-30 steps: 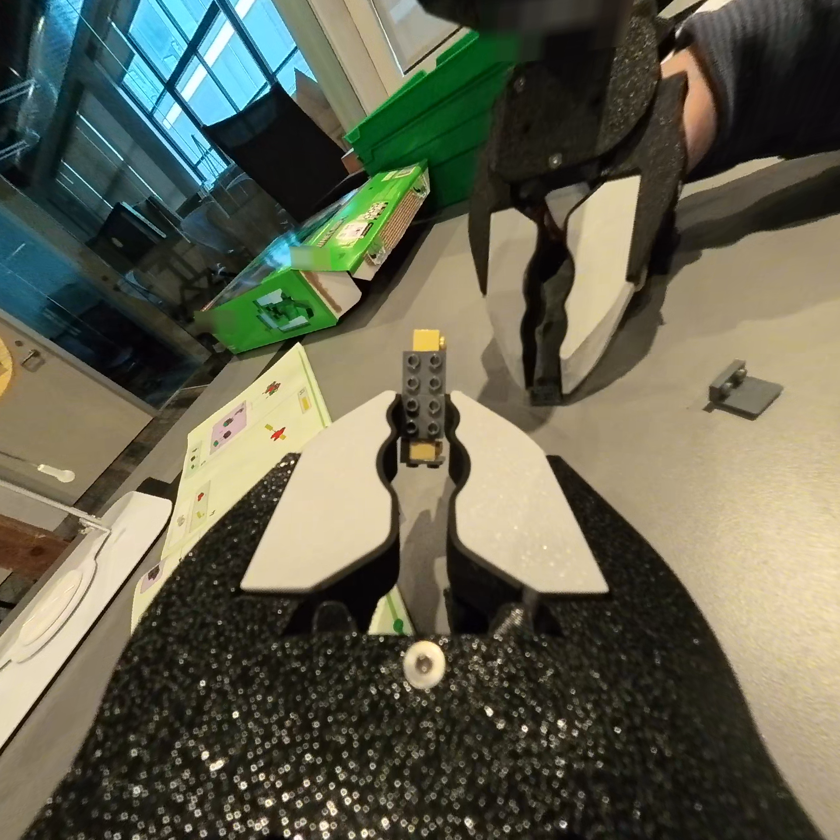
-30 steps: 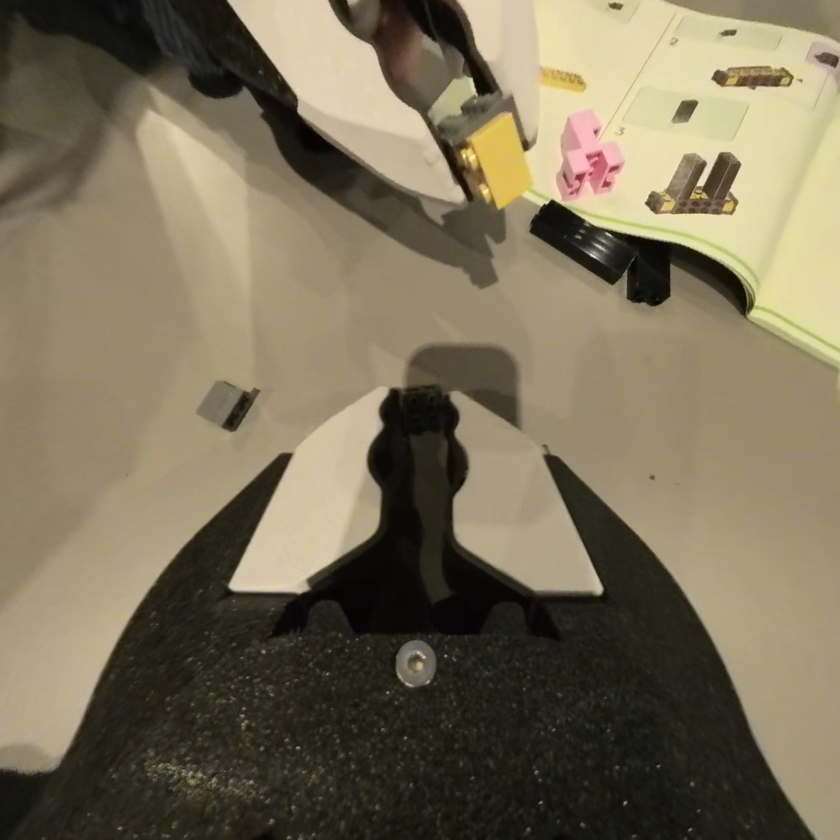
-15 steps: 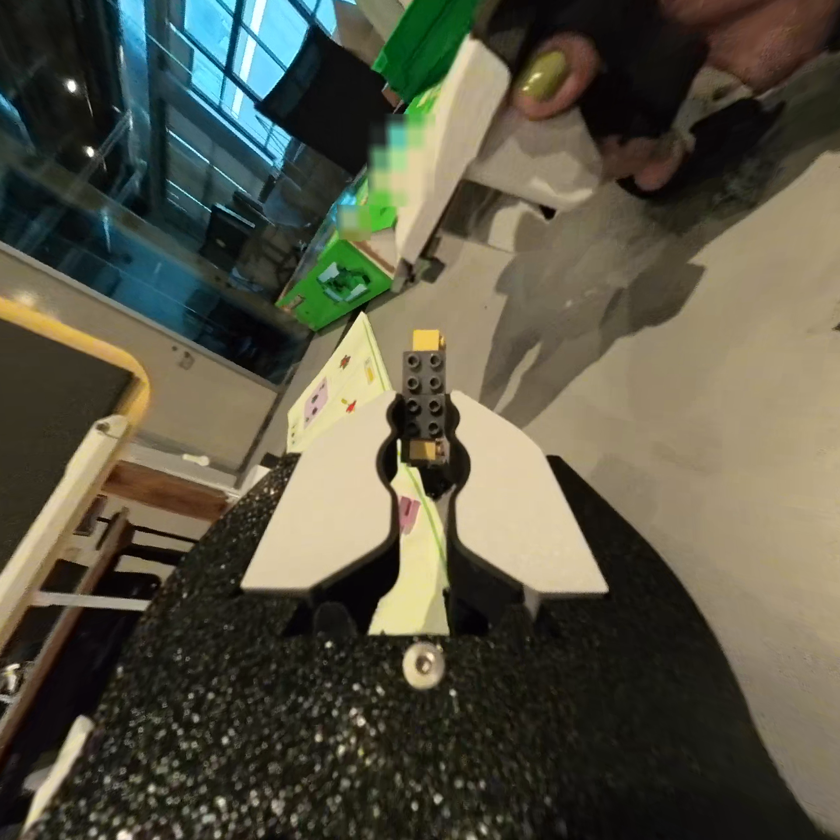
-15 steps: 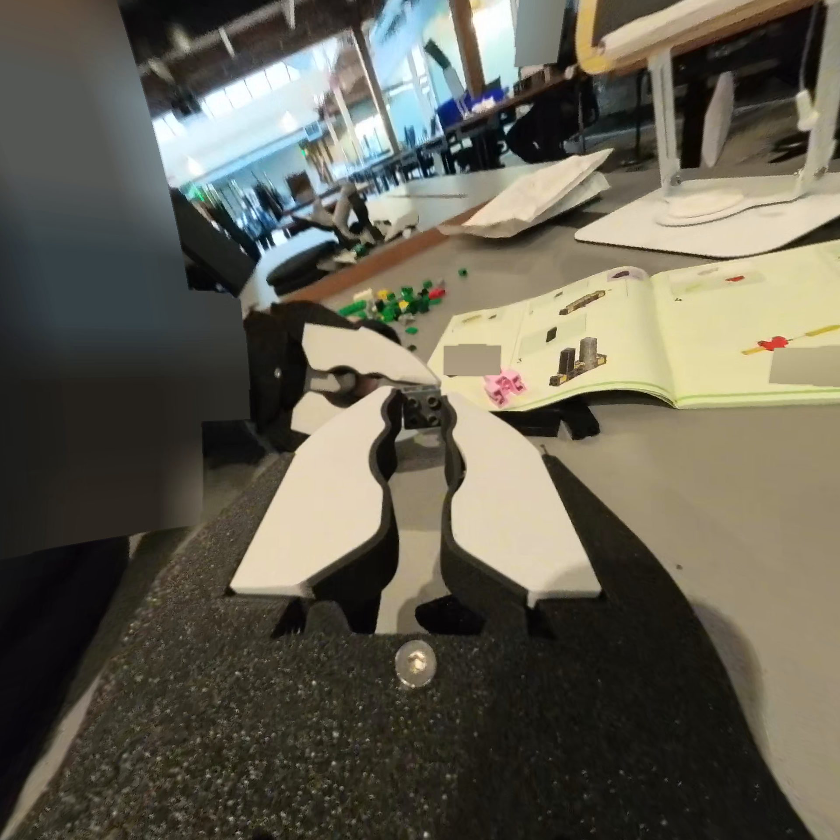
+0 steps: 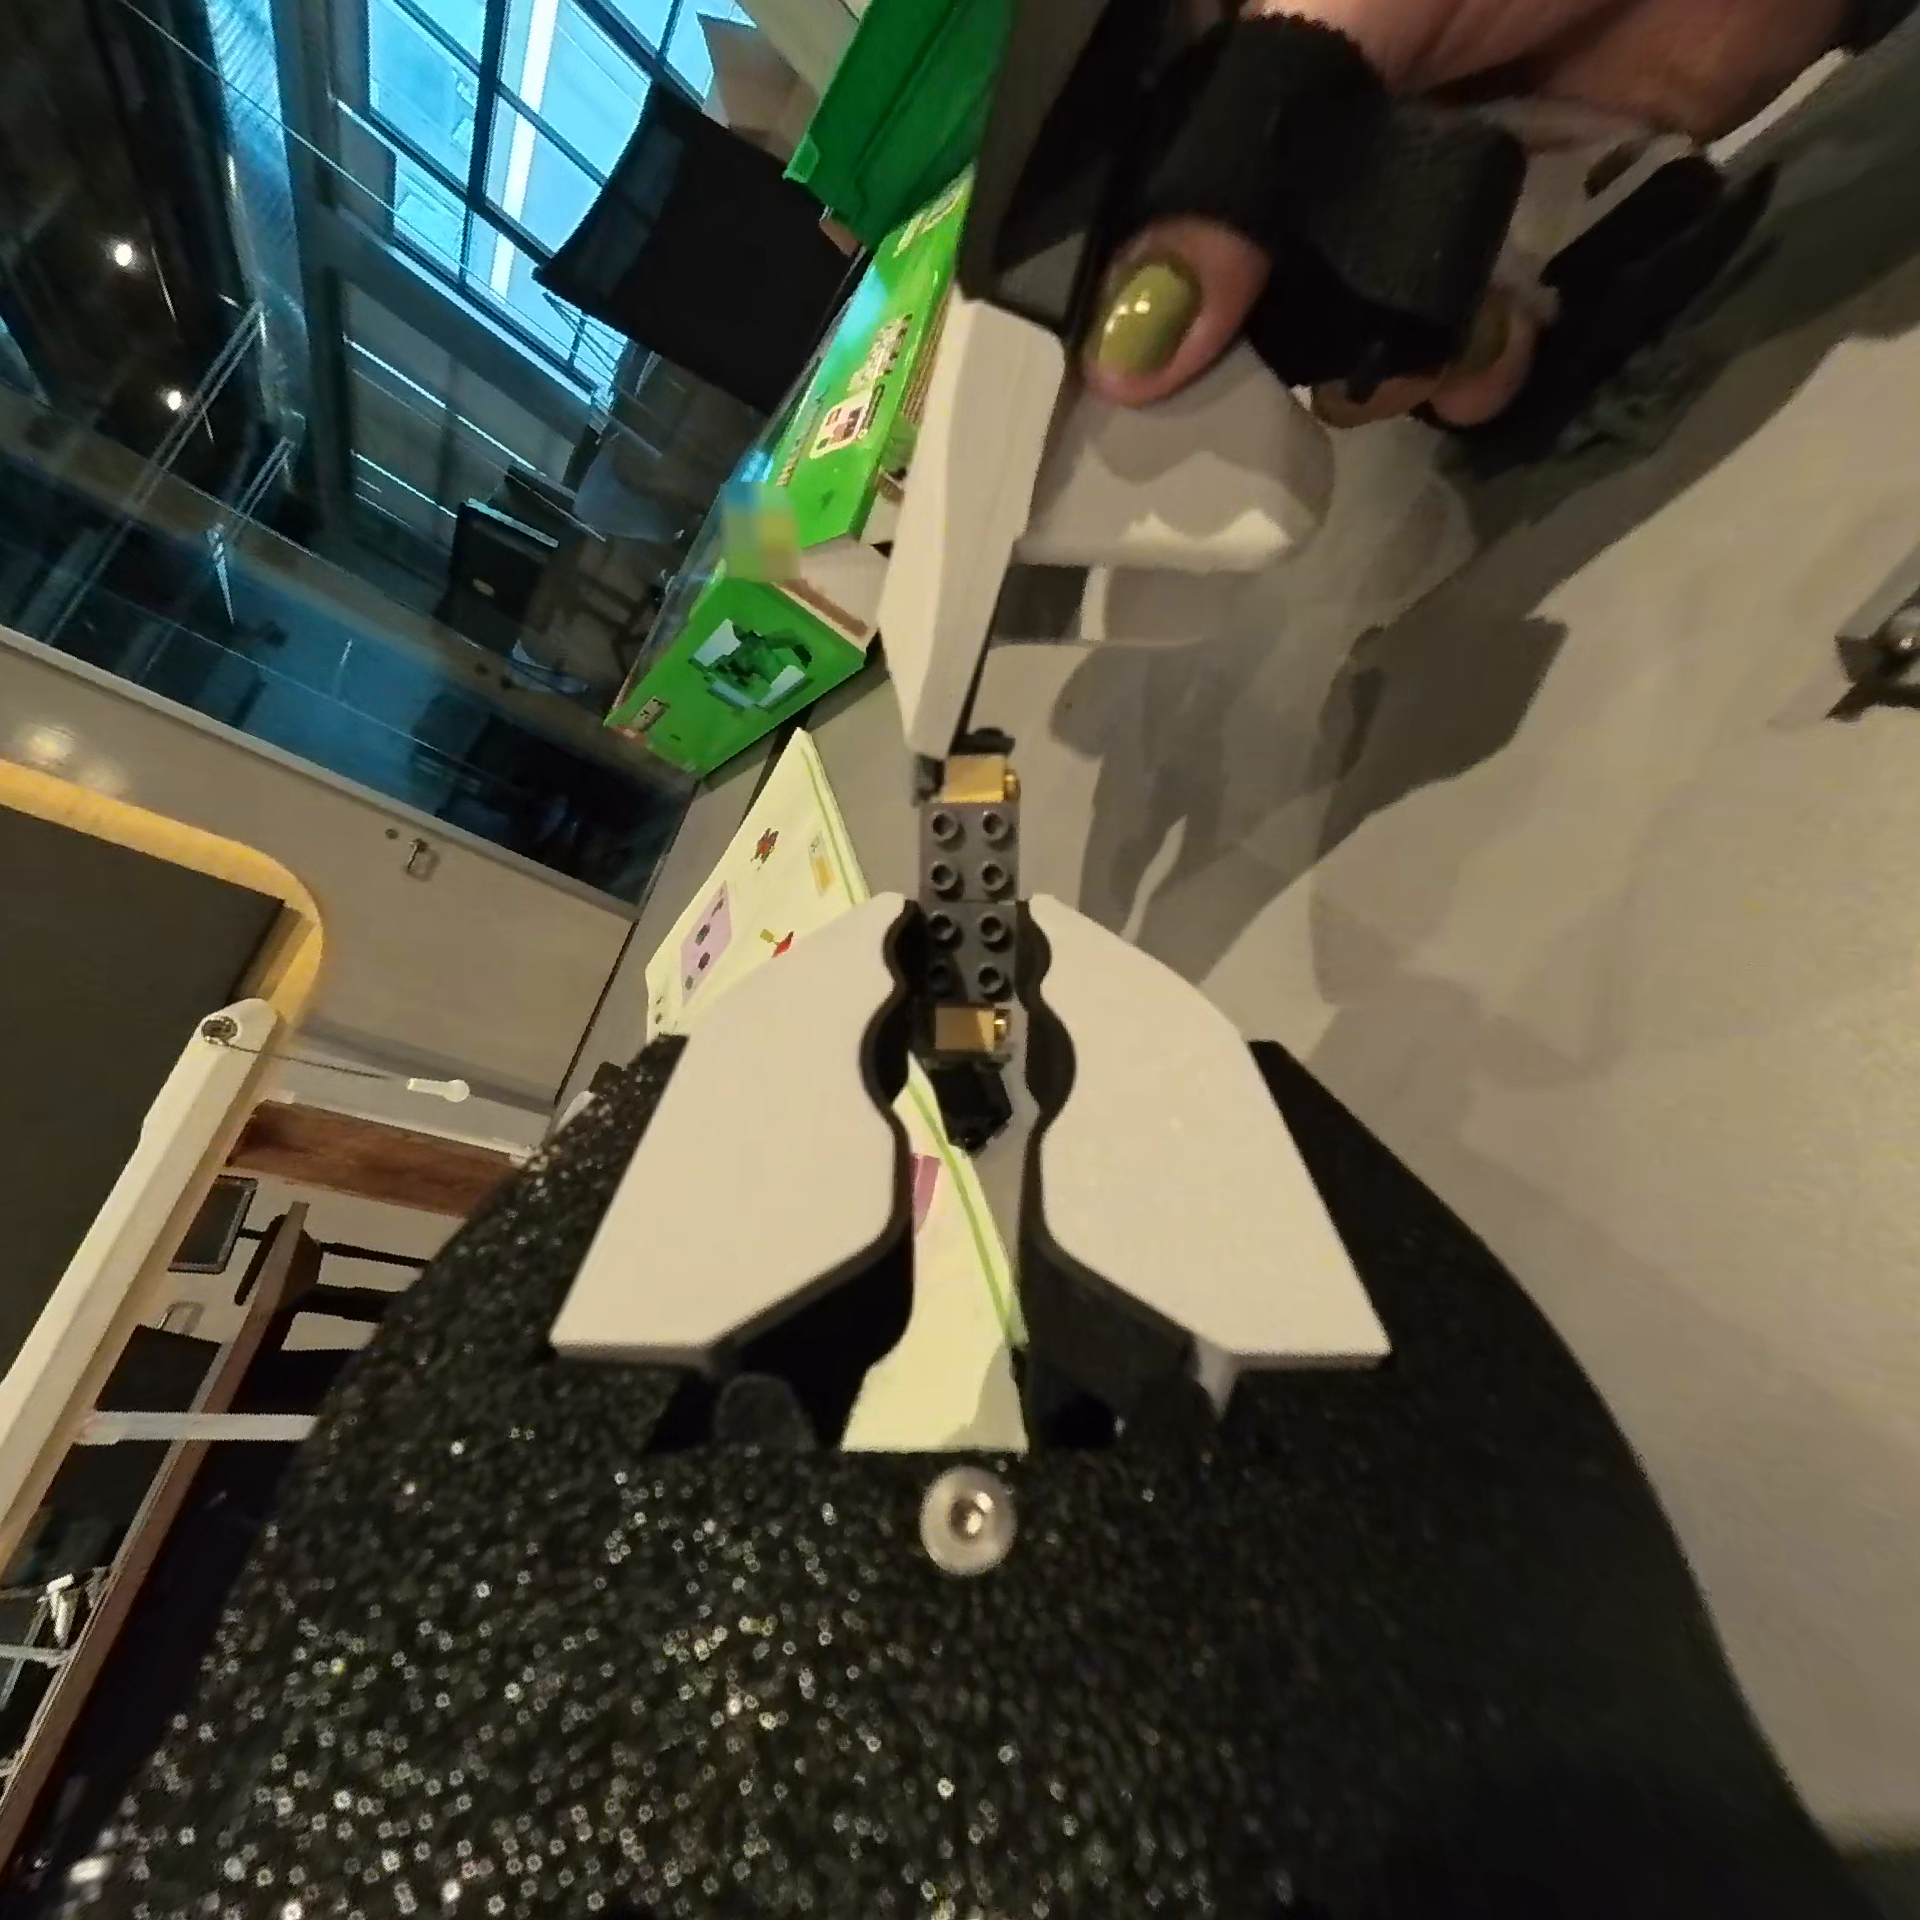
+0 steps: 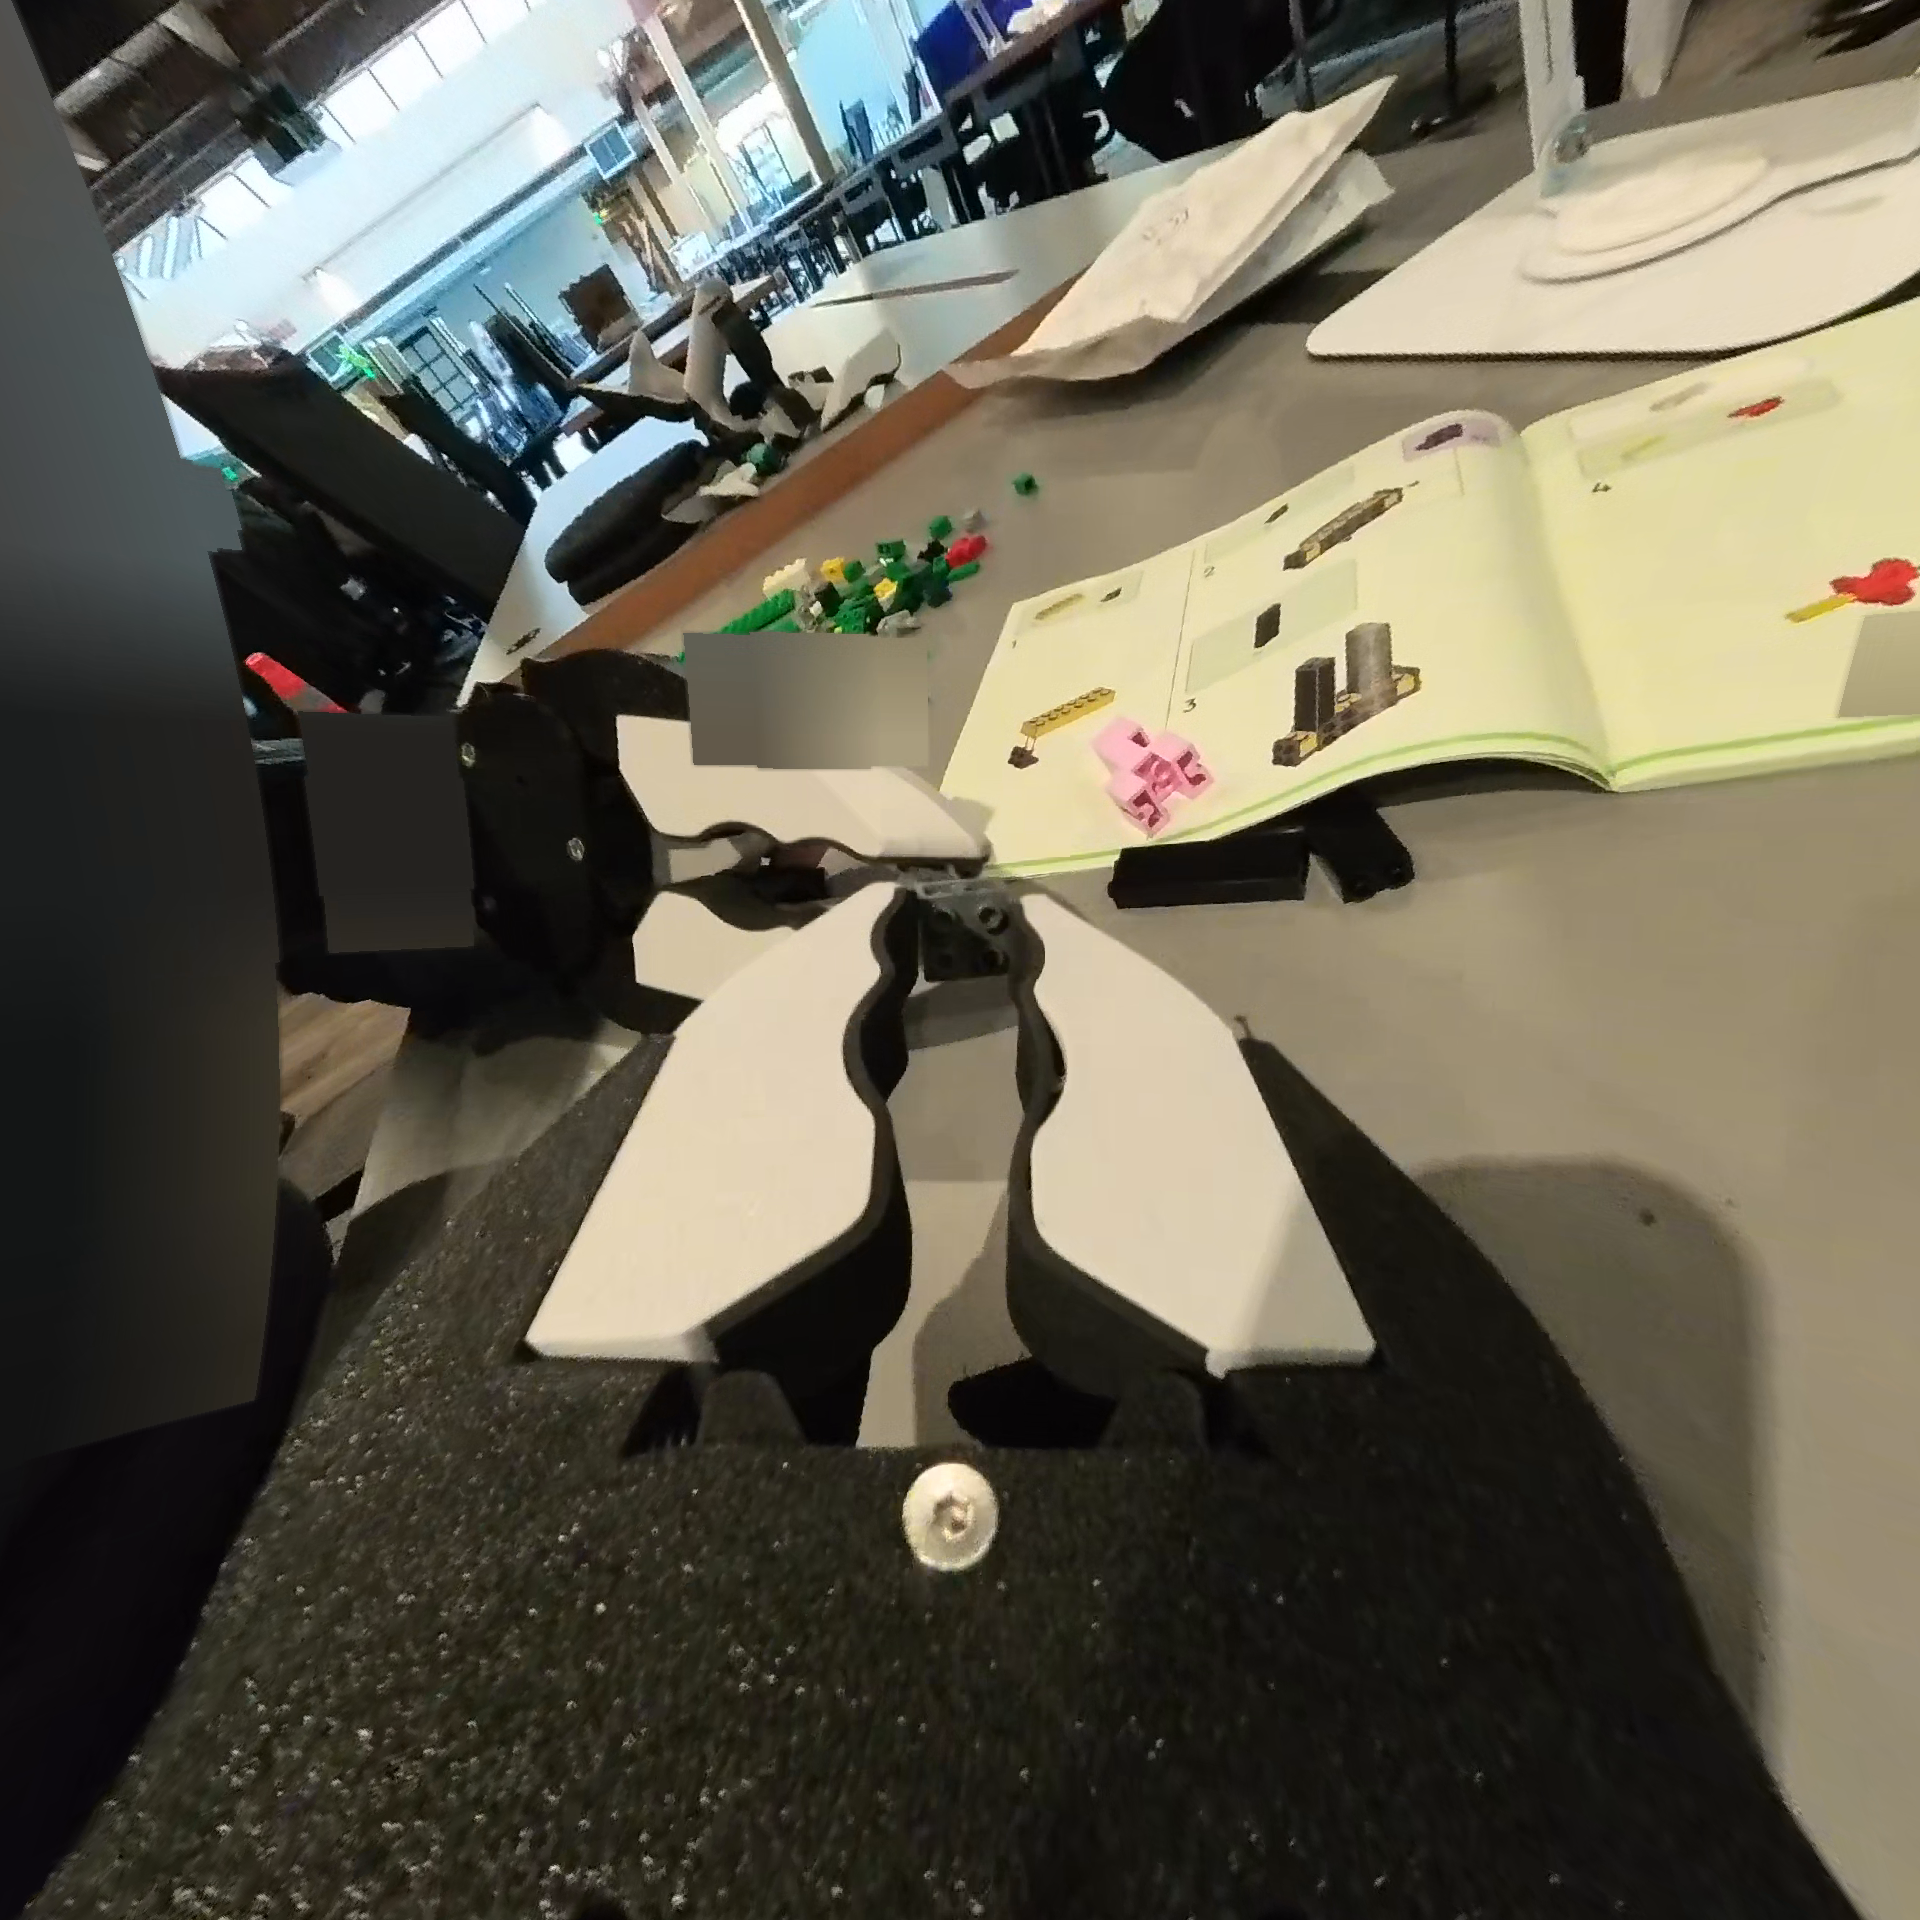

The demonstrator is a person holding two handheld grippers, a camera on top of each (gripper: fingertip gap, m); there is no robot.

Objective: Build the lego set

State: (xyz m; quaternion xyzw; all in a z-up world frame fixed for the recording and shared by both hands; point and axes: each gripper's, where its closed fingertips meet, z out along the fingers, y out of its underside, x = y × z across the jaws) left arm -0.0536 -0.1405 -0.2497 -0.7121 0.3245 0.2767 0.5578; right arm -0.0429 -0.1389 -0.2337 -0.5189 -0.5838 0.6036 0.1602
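Left gripper clamped on a dark grey studded brick stack with a tan-yellow plate at the far end and another tan piece low between the fingers. Stack held off the table, pointing toward 12 o'clock in the left wrist view.

Right gripper closed on a small dark brick, tips touching the far end of the other gripper's stack. In the left wrist view its white finger comes down from 12 o'clock onto the yellow end.

Change over the last second: right gripper was standing nose-down on the table, apart from the stack; half a second ago it had swung level toward it; now the two sets of tips meet. Left grip on the stack unchanged throughout.

Reading: the mating step is under way, small brick being brought onto the yellow end. Whether studs are seated cannot be told; the contact point is hidden by the fingers.

Surroundings, right wrist view: open instruction booklet at 2 o'clock, pink piece lying on its page, two black bricks just below the booklet edge, loose green bricks at 12 o'clock. Green box at 11 o'clock in the left wrist view.
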